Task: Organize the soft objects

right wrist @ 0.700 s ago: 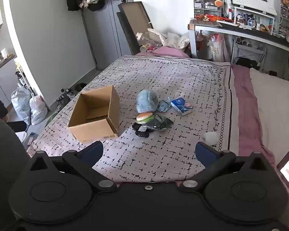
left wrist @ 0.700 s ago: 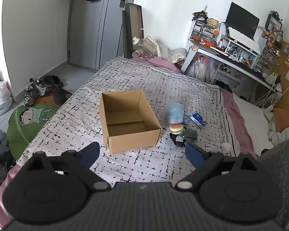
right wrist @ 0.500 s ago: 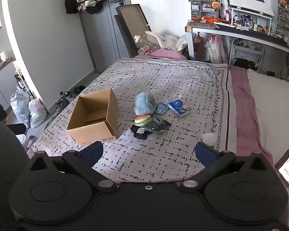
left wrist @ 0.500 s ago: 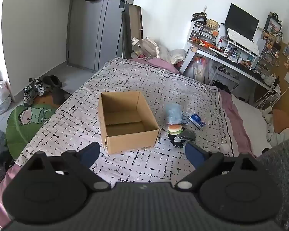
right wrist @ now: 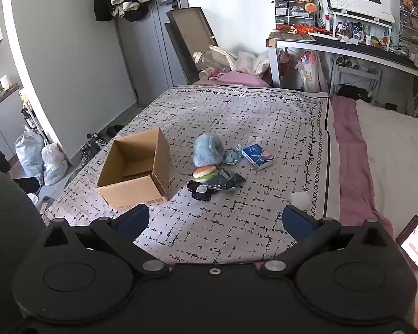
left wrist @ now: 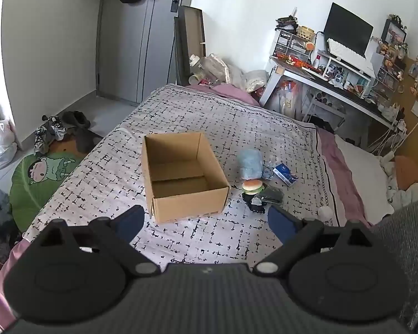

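Note:
An open empty cardboard box (left wrist: 181,175) (right wrist: 136,172) stands on the patterned bedspread (left wrist: 209,117). To its right lies a small heap: a fluffy blue plush (left wrist: 249,162) (right wrist: 207,150), a toy burger (left wrist: 252,186) (right wrist: 204,173), a dark pouch (right wrist: 228,181), a small blue-grey plush (right wrist: 231,156) and a blue tissue pack (left wrist: 285,171) (right wrist: 257,156). My left gripper (left wrist: 206,222) is open and empty, held above the near bed edge in front of the box. My right gripper (right wrist: 216,220) is open and empty, short of the heap.
A small white object (right wrist: 299,199) lies near the bedspread's right border. A cluttered desk (right wrist: 348,41) stands at the far right. Shoes (left wrist: 58,130) and a green rug (left wrist: 39,175) lie on the floor left of the bed. A tablet (right wrist: 416,245) sits at the right edge.
Both grippers have drawn back and up a little, so the box and heap look slightly farther away. Both stay open; nothing on the bed has moved.

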